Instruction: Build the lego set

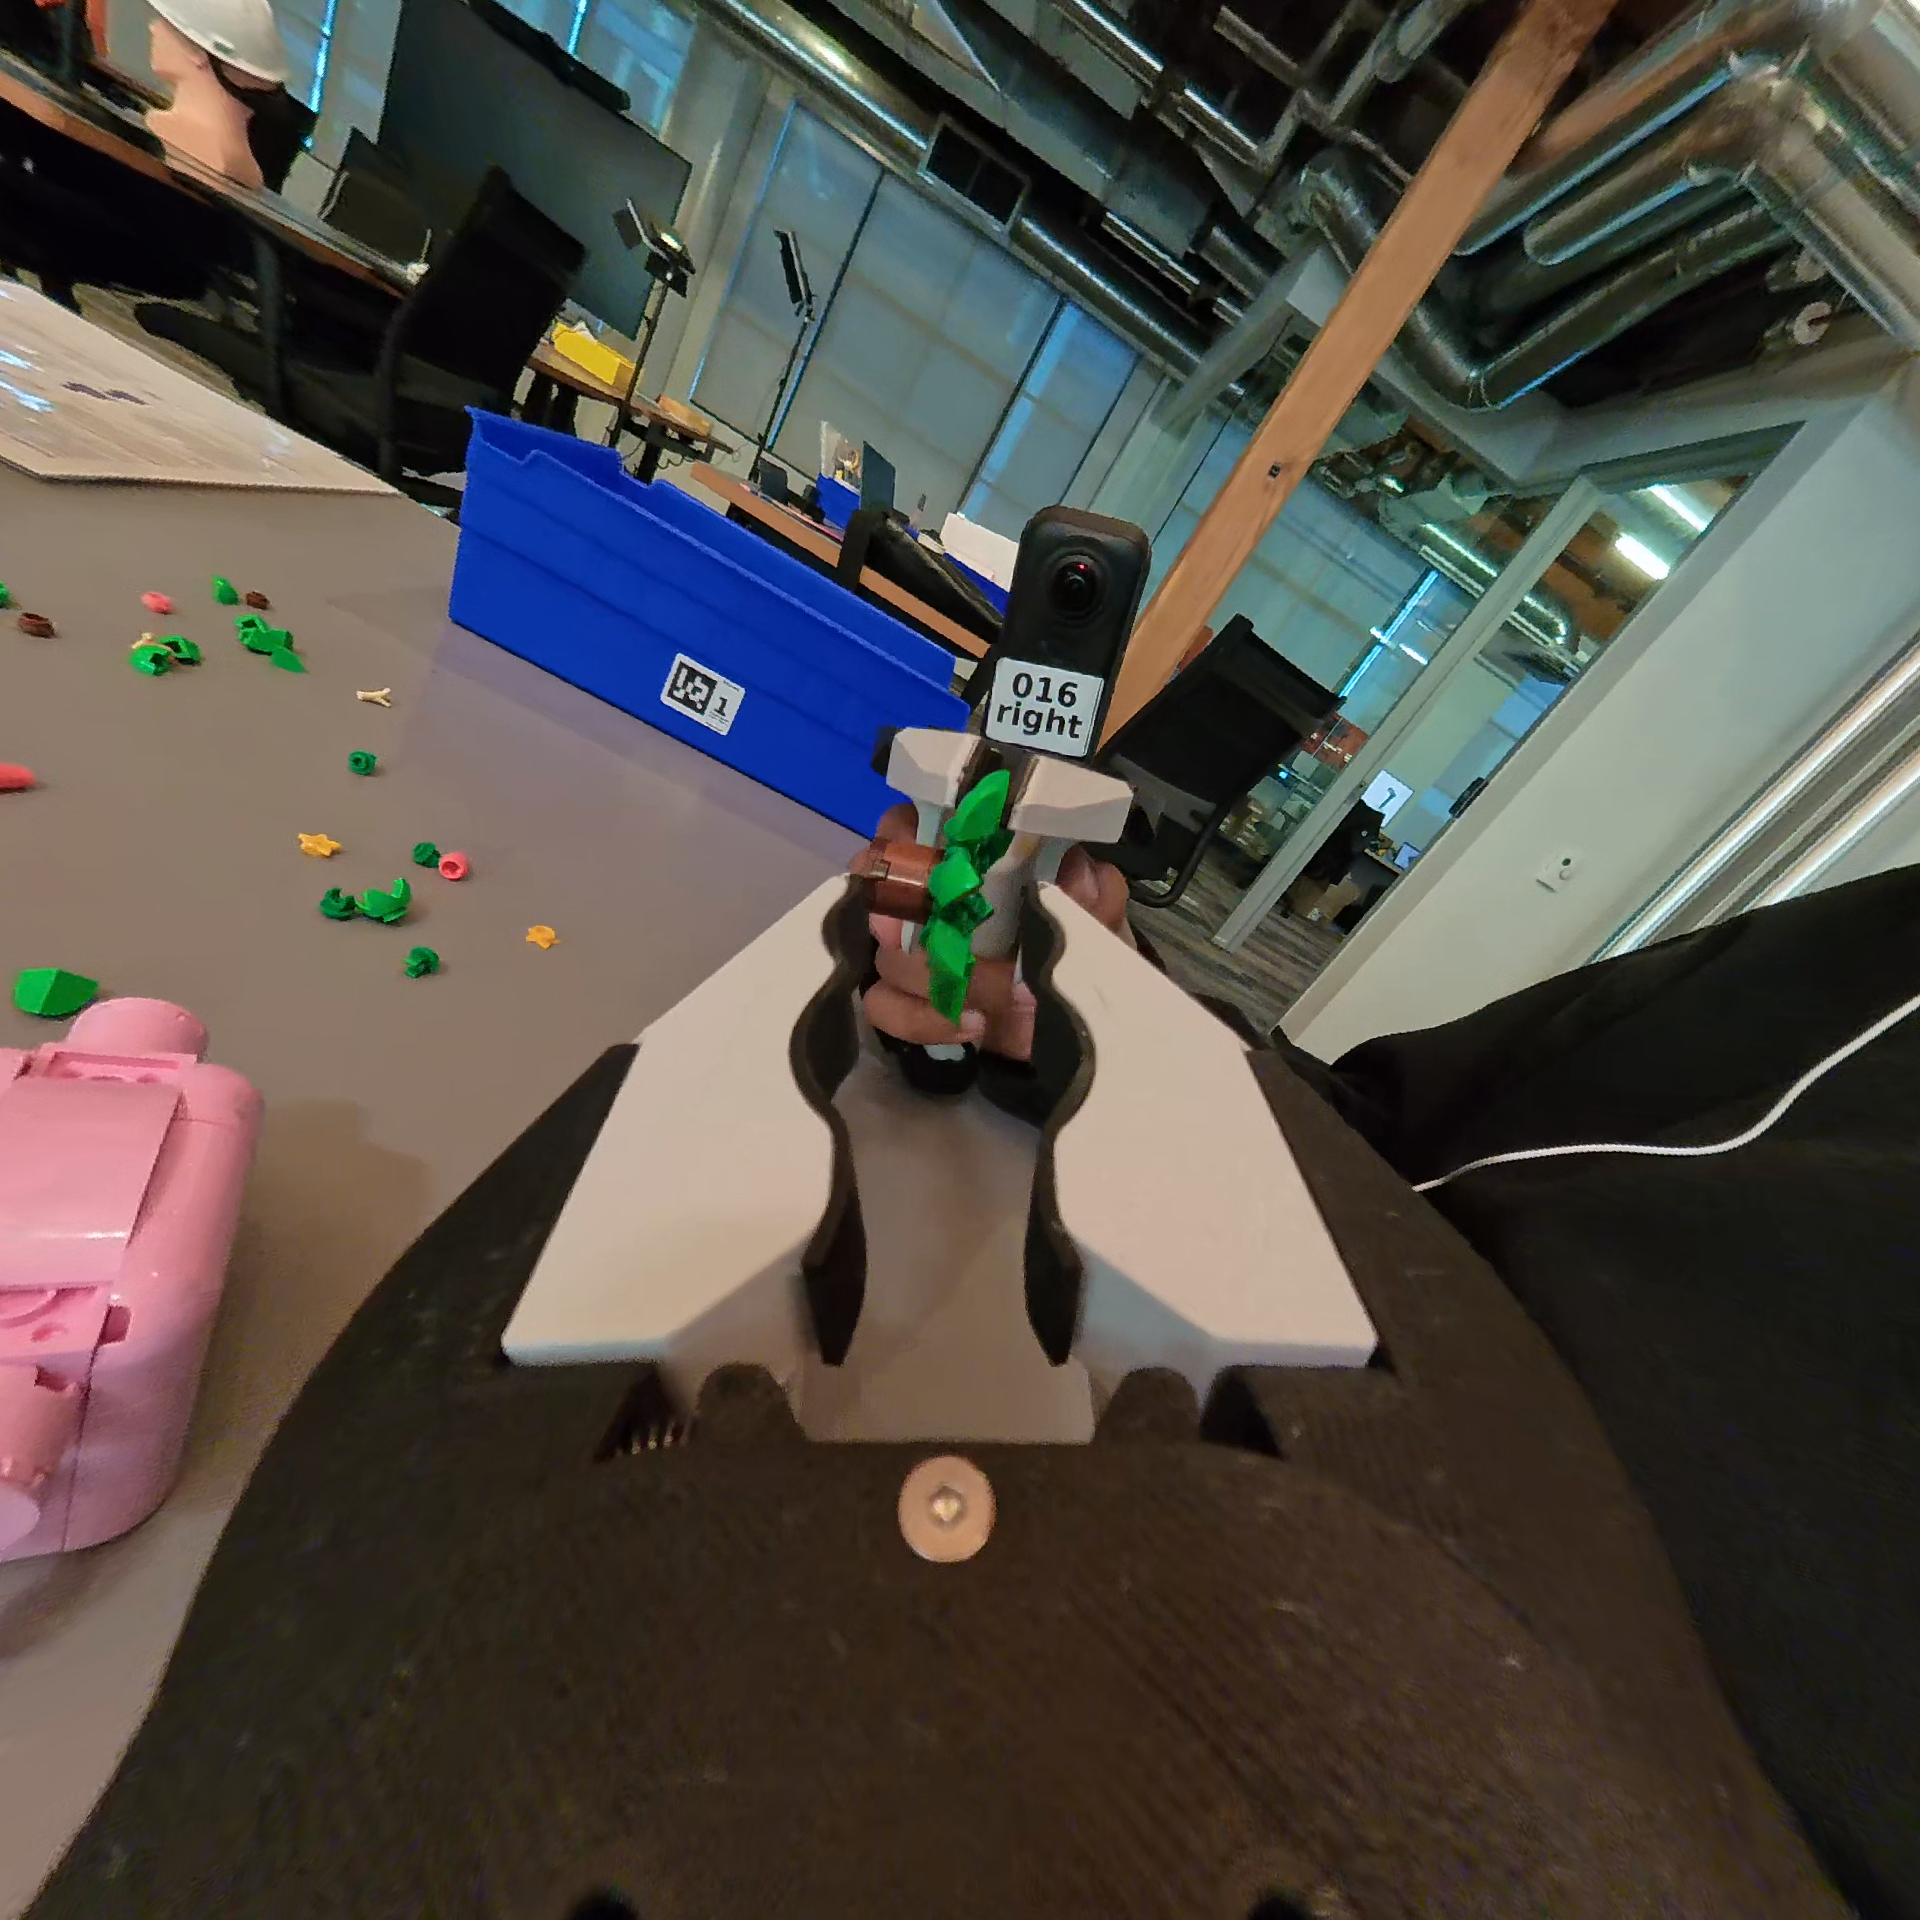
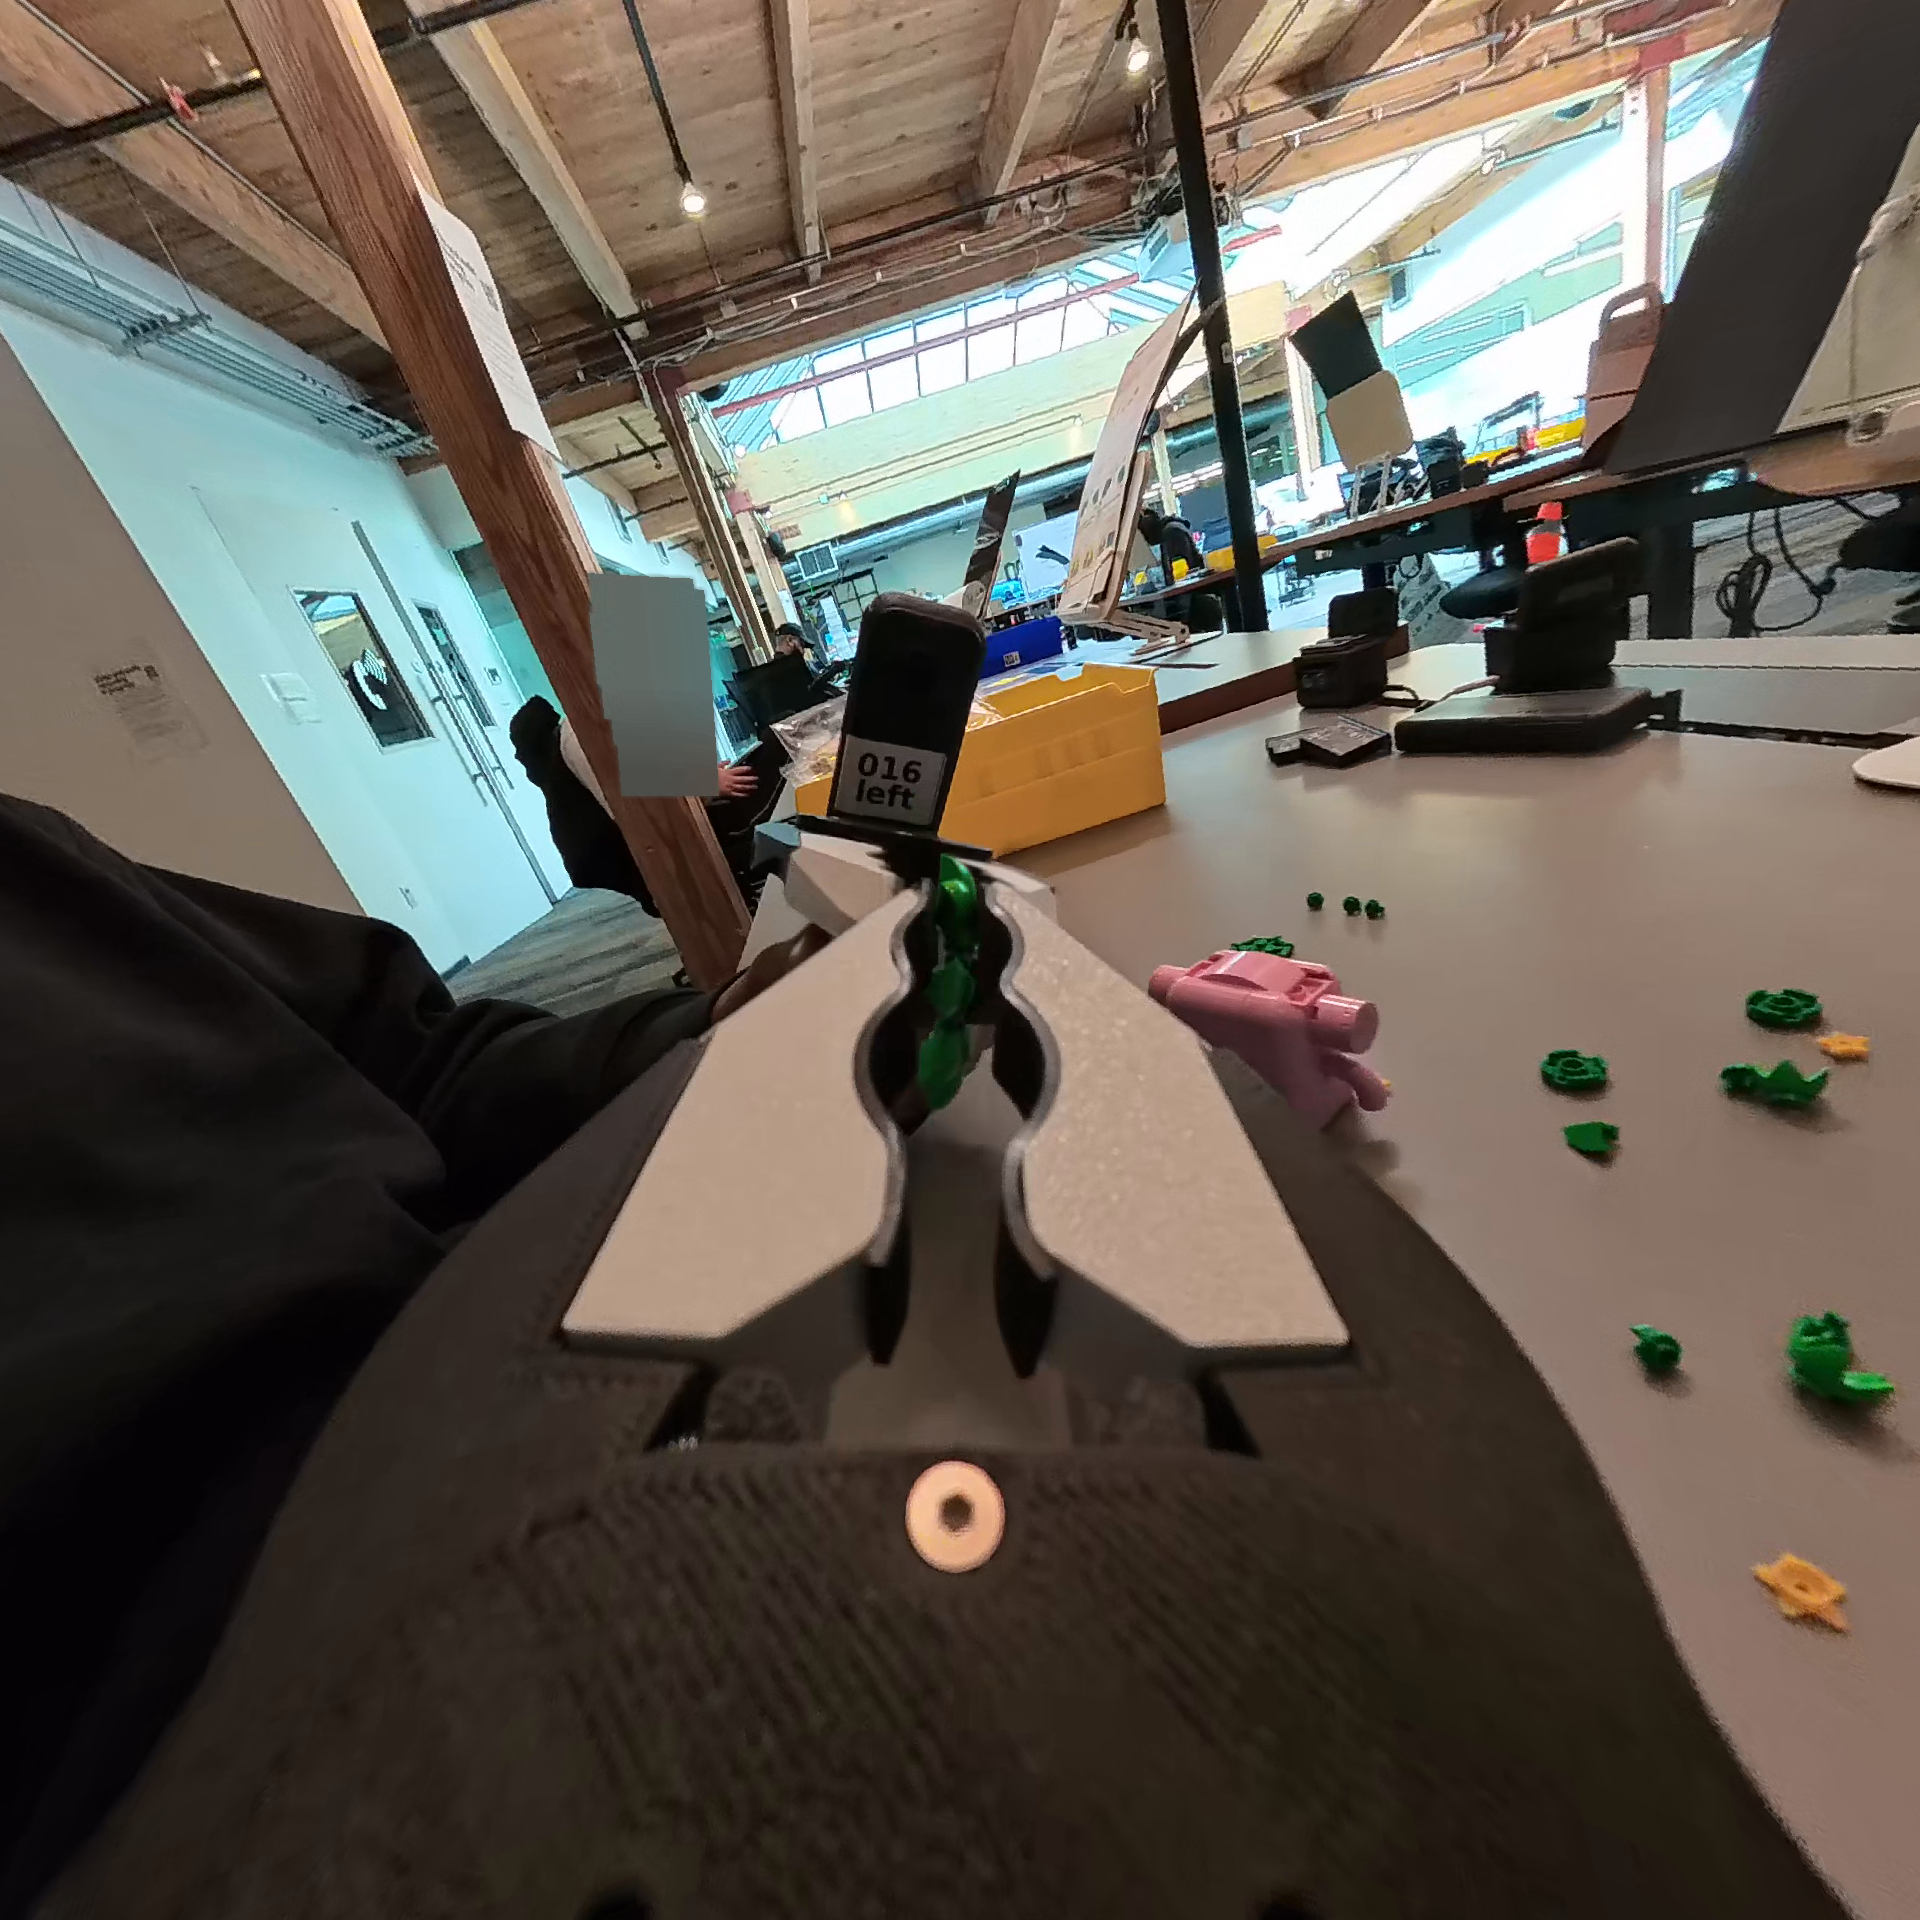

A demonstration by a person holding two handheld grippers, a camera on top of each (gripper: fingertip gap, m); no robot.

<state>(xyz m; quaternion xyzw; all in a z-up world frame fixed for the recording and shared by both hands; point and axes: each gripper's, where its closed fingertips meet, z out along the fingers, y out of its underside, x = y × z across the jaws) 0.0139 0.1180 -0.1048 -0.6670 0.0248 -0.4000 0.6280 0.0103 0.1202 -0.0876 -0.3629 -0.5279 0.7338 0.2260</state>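
My right gripper (image 2: 954,914) is shut on a green leafy Lego stem (image 2: 948,1023) and holds it up above the table edge. In the left wrist view the right gripper (image 1: 987,831) faces the camera, with the stem (image 1: 961,904) between its fingers and a brown round piece (image 1: 896,878) on the stem's side. My left gripper (image 1: 943,904) is open, its tips right at the stem and the brown piece. It also shows in the right wrist view (image 2: 925,878), facing the right one. A pink Lego build (image 1: 94,1247) lies on the grey table (image 1: 623,883); it also shows in the right wrist view (image 2: 1273,1018).
Loose green pieces (image 1: 364,902) (image 2: 1829,1361) and small yellow stars (image 2: 1803,1590) are scattered over the table. A blue bin (image 1: 623,592) and a yellow bin (image 2: 1060,758) stand at the far edges. A person's black sleeve (image 1: 1662,1143) is close beside both grippers. Black devices (image 2: 1517,717) sit farther back. Less than 4 cm separates the two grippers' tips.
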